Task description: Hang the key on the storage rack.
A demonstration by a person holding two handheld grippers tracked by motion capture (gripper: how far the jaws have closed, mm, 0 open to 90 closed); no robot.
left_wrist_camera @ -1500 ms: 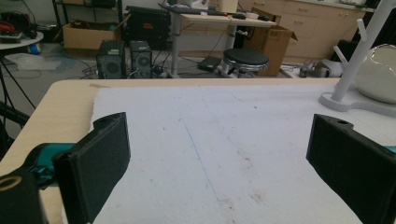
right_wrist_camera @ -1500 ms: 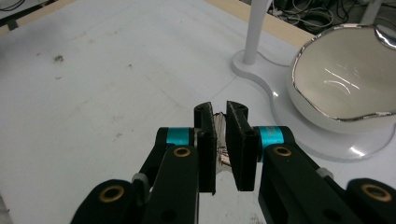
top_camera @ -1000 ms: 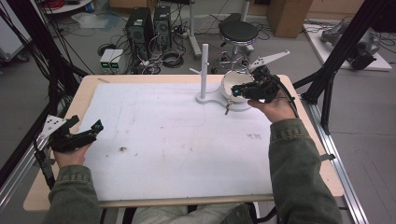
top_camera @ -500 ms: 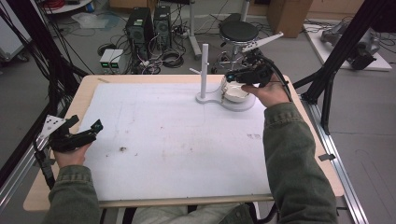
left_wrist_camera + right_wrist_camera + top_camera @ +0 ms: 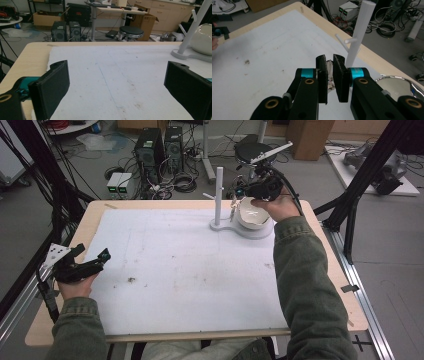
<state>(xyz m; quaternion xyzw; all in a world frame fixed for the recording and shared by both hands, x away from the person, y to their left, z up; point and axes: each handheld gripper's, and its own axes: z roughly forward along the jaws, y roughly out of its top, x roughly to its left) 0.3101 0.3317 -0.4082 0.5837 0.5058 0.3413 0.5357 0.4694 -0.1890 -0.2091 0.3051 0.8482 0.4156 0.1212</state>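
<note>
Silvery keys [image 5: 329, 72] hang clamped between the right hand-held gripper [image 5: 330, 75] jaws, beside the white stand [image 5: 359, 35].

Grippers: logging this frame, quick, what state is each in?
Left gripper: open, empty.
Right gripper: shut on a small shiny thing; what it is cannot be told.

Grey floor [image 5: 390, 235], computer towers [image 5: 160, 145] — perhaps cabinets [image 5: 165, 6]

Far right on the table [image 5: 75, 245]: stand [image 5: 218, 195] upright on its base, bowl [image 5: 252, 216] just right of it. Above the bowl: right gripper [image 5: 239, 195], close beside the stand's post. Left gripper [image 5: 97, 260] near the table's left edge, well apart.
</note>
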